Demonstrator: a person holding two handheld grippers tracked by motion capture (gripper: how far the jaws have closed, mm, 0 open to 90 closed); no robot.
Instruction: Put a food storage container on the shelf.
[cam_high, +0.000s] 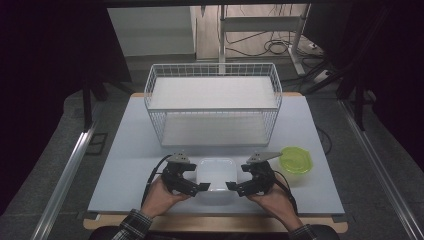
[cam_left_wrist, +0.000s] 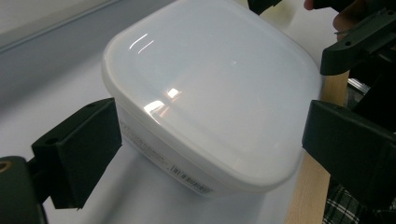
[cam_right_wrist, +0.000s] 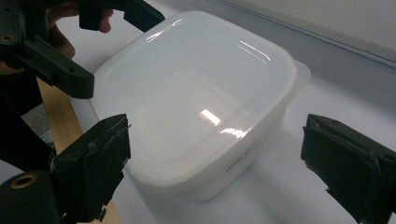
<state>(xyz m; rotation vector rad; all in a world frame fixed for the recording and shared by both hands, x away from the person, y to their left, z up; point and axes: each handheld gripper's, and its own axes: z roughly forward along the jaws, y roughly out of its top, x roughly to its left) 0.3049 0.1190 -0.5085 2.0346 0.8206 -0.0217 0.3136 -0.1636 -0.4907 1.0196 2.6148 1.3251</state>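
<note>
Sitting between open left tool (cam_high: 204, 187) and right tool (cam_high: 231, 186): white translucent lidded container (cam_high: 216, 176), rounded-square.

Plaid sleeves (cam_high: 131, 222); black grippers with blocky fingers (cam_left_wrist: 77, 154), grey three-cornered plates, trailing black cables.

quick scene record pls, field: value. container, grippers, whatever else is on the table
container: white lidded container, upright, near edge of the table, lid on
left gripper: left gripper at container's left side, jaws open, pads clear of it
right gripper: right gripper at container's right side, jaws open, not gripping
basket: white wire basket behind container
other: yellow-green lid right of container
held: nothing
</note>
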